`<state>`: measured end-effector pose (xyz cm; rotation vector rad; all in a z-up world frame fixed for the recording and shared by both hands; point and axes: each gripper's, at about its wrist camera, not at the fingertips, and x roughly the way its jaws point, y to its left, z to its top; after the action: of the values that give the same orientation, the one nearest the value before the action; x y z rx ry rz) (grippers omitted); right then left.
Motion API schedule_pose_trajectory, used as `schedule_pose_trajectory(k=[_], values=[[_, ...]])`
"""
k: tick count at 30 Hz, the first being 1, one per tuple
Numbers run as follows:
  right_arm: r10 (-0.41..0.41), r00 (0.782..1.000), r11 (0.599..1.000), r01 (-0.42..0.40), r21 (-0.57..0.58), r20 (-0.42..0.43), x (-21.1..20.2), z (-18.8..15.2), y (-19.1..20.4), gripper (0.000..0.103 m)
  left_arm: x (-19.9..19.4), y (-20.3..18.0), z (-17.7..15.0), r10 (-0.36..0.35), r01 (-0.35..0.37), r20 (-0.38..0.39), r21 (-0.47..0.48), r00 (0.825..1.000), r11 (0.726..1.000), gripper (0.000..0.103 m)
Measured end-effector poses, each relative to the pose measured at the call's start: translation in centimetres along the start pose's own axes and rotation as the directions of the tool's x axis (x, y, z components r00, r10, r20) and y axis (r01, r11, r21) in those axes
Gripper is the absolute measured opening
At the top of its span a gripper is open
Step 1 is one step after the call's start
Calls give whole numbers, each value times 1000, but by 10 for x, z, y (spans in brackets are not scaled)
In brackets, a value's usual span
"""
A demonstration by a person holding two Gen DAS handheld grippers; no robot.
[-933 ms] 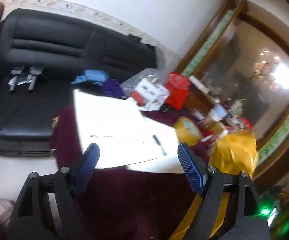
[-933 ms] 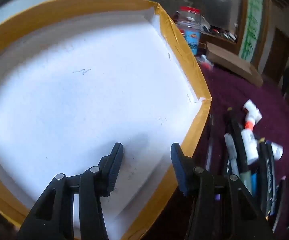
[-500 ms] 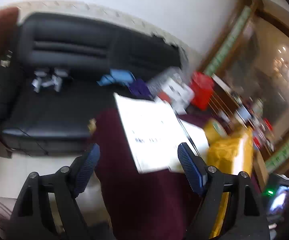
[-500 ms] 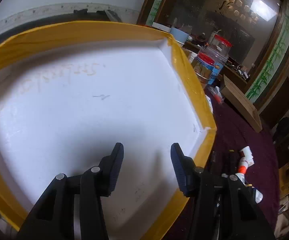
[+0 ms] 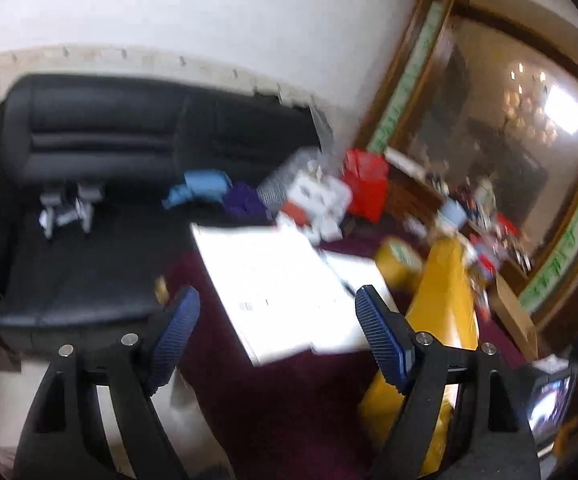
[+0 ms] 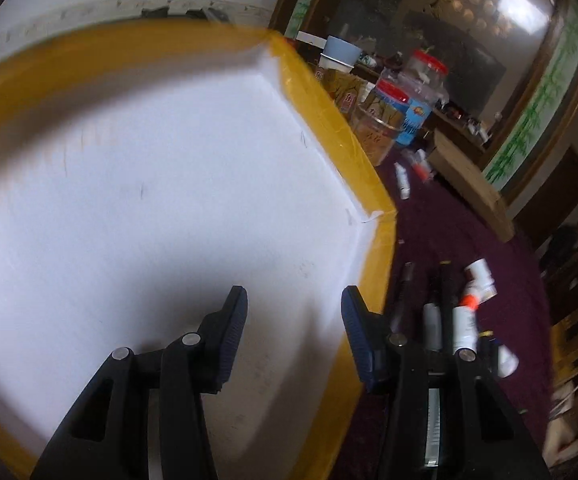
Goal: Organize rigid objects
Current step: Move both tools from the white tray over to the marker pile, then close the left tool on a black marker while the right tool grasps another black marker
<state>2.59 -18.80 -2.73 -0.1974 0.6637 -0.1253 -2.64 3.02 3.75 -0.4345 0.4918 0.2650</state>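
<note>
A white foam box with yellow-taped rim fills the right wrist view, its inside bare. My right gripper hangs open over the box's near right corner, nothing between its fingers. Several pens, markers and small white bottles lie on the maroon cloth to the right of the box. In the left wrist view my left gripper is open and empty above the maroon table, near white paper sheets. The yellow box side stands to its right.
Plastic jars with red lids and a cardboard box sit beyond the foam box. A yellow tape roll, red bag and white packages crowd the table's far side. A black sofa lies behind.
Both cameras have shifted. The right gripper has drawn back and tilted up, showing more of the room beyond the box. The left view swung left, then back towards the papers and box.
</note>
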Motion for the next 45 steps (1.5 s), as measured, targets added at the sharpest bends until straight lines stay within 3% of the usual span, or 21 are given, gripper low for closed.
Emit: schedule_pose_trajectory(k=[2,4,6,9,12,14,15,17,18,21,22,24,27,29,31,34,36,41,45], values=[[37,999,998,-37,50,10,-3,7,0,45,-6,12,10,22,-19,75,-38,997,999,81],[25,1000,1000,-25,17,-18,-6,8,6,45,-4,21,14,15,-7,114,-69,993,998,81],[62,994,998,-62,-3,-85,-3,5,10,45,5,19,16,-14,17,66,-49,998,999,81],[101,992,993,-95,71,-81,-14,1,-4,45,22,-3,2,-82,85,-69,45,994,995,81],[117,993,972,-119,200,23,-56,-4,-35,45,34,-35,-24,-180,224,-246,164,952,961,81],[90,995,965,-99,242,50,-79,-13,-58,45,26,-51,-37,-238,304,-292,205,926,930,81],[80,996,961,-90,263,50,-89,-19,-71,45,17,-60,-42,-257,327,-287,232,923,916,80],[111,993,941,-115,318,31,-103,-36,-102,45,4,-75,-51,-315,396,-297,272,901,877,80],[136,991,929,-132,345,14,-107,-46,-116,45,-2,-87,-58,-341,440,-325,306,882,844,80],[185,981,897,-144,417,-59,-112,-77,-145,45,-17,-119,-81,-405,574,-452,346,795,742,80],[202,977,880,-150,450,-70,-114,-87,-155,45,-22,-127,-87,-402,594,-479,366,781,717,80],[229,972,838,-167,519,-57,-119,-111,-170,45,-32,-146,-104,-375,614,-515,443,771,653,80],[206,978,807,-148,571,-38,-129,-142,-186,45,-46,-167,-128,-335,625,-549,511,765,589,80],[208,977,787,-141,601,-42,-130,-154,-199,45,-49,-174,-137,-314,634,-577,516,754,576,80],[206,978,769,-141,624,-33,-131,-165,-212,45,-51,-182,-147,-297,658,-619,507,727,557,80],[161,985,756,-87,648,-55,-129,-174,-234,44,-52,-197,-159,-268,683,-663,509,699,523,80],[153,985,741,-63,669,-77,-123,-176,-249,42,-51,-204,-165,-257,693,-680,505,687,515,80],[170,976,710,-25,704,-137,-95,-183,-276,29,-45,-221,-177,-232,729,-733,481,639,487,80],[212,965,698,-38,715,-156,-74,-178,-284,27,-40,-234,-183,-231,760,-765,457,601,462,74]])
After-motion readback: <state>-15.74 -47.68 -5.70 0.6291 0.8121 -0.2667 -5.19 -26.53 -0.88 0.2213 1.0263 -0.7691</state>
